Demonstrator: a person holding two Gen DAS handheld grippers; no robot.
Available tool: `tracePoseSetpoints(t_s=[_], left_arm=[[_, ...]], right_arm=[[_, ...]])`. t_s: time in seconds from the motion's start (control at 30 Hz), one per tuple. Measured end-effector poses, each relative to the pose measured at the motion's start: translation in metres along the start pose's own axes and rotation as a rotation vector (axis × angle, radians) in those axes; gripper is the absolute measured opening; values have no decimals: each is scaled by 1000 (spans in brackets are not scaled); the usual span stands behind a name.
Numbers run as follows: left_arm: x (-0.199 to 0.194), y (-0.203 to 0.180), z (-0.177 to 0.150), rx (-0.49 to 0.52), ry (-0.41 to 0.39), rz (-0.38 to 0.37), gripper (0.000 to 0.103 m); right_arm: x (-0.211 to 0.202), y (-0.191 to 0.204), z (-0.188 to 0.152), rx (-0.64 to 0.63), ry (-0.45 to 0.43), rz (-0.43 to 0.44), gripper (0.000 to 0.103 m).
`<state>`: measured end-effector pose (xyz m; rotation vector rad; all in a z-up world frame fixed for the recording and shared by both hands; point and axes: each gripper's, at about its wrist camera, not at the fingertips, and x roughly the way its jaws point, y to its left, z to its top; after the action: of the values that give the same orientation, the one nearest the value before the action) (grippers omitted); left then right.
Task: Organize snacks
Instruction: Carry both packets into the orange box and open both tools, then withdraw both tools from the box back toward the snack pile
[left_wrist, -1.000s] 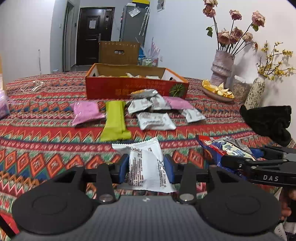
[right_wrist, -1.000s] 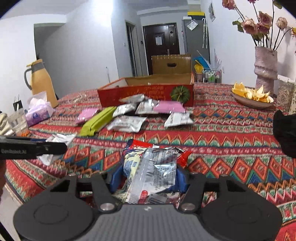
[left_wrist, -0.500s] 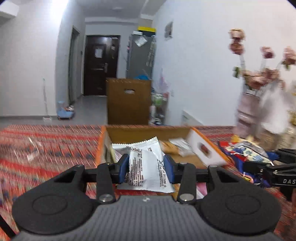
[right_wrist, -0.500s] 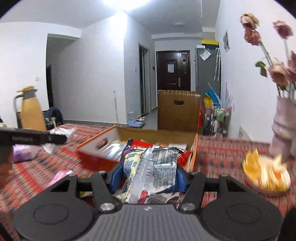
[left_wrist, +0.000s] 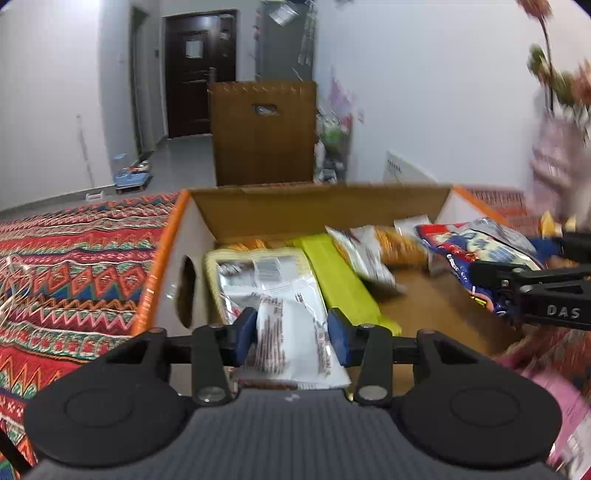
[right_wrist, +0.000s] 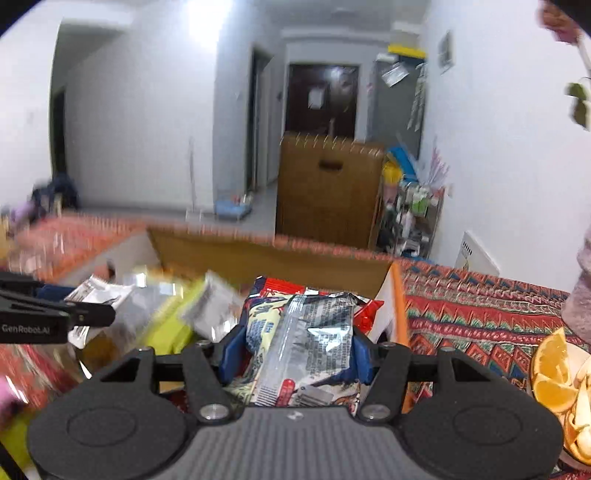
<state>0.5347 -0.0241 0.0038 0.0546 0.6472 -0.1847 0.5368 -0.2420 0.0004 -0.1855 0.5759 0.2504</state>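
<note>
The open cardboard box (left_wrist: 424, 306) with its orange rim fills the middle of the left wrist view, sitting on the patterned tablecloth (left_wrist: 74, 266), and both loads hang over it, so the step in hand looks like the drop-off into the box. The left gripper (left_wrist: 291, 332) is closed down to packet width on one white snack packet (left_wrist: 291, 343) with red print, held above the box's near-left part, at about 6 o'clock in its own view. The right gripper (right_wrist: 295, 350) is likewise clamped, on a bundle of blue, red and silver snack packets (right_wrist: 306, 332); their exact number I cannot tell, at least two. In the left view that bundle shows at 3 o'clock, over the box's right side. Next, each pair of tongs likely needs to lower a little and spread its jaws so the packets fall clear of the walls. Already lying in the box: one large silvery packet (left_wrist: 258, 273), one long green bar (left_wrist: 343, 280), and a few smaller packets toward 1 o'clock, too blurred to count. One plate of orange slices (right_wrist: 557, 376) sits at 4 o'clock in the right view.
</note>
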Motion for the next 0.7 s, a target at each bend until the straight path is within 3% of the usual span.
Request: tracePoseSetpoints(t_s=[0.07,0.1,0.13,0.17,0.43,0.7], left_arm=[[2,-1,-3,6,0,-21,68],[3,-1,-3,6,0,-36,69],[1,2,-3,-1,1,-53,71],[0,3,-2,-7,2,-61,71],[-23,13,10,-30,-53,-52,77],[-116,15,14,-38,-155,-62,81]], right_arm=[[3,4,-1,-31,8,-37,61],[3,6,-1,-43,12,-48,66],[-2,10,-3,-52,12,-55,78],[-3,10,-3,-56,4,-61,81],[-47,0,23,-27,-102,-17,81],[-126,5,17,-18,-171,20,85]])
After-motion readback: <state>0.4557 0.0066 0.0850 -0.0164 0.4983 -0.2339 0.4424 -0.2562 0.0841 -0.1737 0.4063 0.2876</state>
